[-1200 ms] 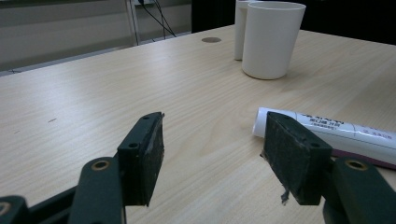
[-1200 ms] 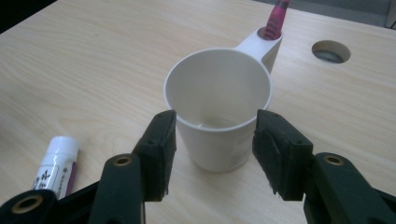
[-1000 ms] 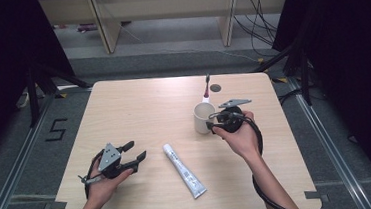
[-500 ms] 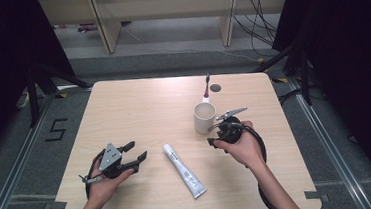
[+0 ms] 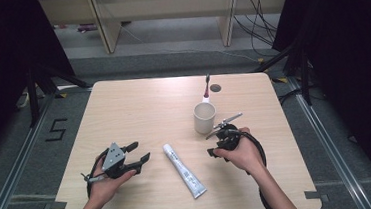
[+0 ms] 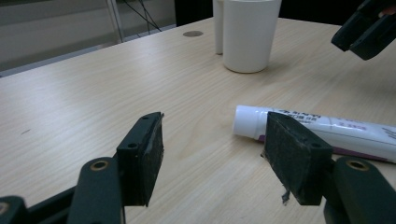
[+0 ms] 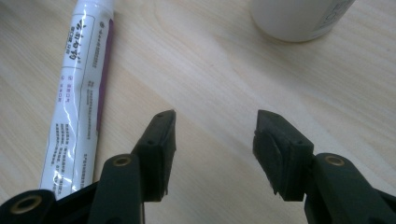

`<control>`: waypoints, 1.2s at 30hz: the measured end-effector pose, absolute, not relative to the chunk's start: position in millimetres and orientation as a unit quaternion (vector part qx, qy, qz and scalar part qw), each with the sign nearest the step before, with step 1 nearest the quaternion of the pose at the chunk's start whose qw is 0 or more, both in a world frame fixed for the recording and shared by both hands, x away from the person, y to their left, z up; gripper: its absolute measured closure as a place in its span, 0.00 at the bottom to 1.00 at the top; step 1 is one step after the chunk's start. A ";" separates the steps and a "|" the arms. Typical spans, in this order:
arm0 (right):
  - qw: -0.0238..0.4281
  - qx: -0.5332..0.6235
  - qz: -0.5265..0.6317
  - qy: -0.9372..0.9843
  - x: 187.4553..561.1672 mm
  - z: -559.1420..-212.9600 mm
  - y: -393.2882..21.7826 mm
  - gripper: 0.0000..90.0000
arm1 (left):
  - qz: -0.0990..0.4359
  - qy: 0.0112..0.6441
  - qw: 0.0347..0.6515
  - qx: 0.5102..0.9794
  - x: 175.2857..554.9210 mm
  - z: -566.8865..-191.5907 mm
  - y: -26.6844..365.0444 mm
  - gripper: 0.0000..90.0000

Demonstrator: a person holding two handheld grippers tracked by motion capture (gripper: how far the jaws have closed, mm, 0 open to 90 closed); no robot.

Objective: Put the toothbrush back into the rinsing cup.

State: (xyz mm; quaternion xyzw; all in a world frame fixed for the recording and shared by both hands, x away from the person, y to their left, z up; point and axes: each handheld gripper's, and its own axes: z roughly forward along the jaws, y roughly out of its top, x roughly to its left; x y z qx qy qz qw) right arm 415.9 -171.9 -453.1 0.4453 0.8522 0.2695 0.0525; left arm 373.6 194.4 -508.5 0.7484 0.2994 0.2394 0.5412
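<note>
Since the earlier frames the right hand-held gripper (image 5: 215, 143) has drawn back from the white cup (image 5: 204, 117) and come down toward the person's side of the counter (image 5: 138, 103), while the left hand-held gripper (image 5: 136, 156) has kept its place.

In the high view, the toothpaste tube (image 5: 184, 170) lies flat between the two hands, cap end pointing away from the person. The cup stands upright just beyond the right hand, with a toothbrush (image 5: 206, 88) behind it.

In the left gripper view, the left hand-held gripper (image 6: 212, 156) has its jaws wide apart and empty, low over the counter (image 6: 93, 88); the tube (image 6: 322, 130) lies just beyond its right jaw, cap end nearest, and the cup (image 6: 246, 35) stands farther off.

In the right gripper view, the right hand-held gripper (image 7: 212, 133) also has its jaws apart with nothing between them, only bare wood; the tube (image 7: 79, 93) lies beside its left jaw and the cup's base (image 7: 299, 18) sits above.

The step in hand looks like the approach to the tube. Next, one gripper would need to shift sideways until its jaws straddle the tube, then close.
</note>
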 end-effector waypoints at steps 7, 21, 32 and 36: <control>0.045 0.444 0.264 0.855 411.2 -455.4 -171.8 0.54 | 0.229 0.283 0.540 0.759 376.1 -505.5 183.3 0.42; 0.001 0.404 0.209 0.891 394.4 -452.9 -142.0 0.53 | 0.223 0.286 0.540 0.760 375.3 -509.2 182.6 0.41; -0.003 0.368 0.193 0.910 391.4 -453.3 -109.6 0.53 | 0.222 0.287 0.538 0.761 375.0 -511.8 183.0 0.41; -0.006 0.364 0.187 0.912 390.7 -454.8 -101.0 0.53 | 0.220 0.288 0.539 0.761 375.0 -512.5 182.5 0.41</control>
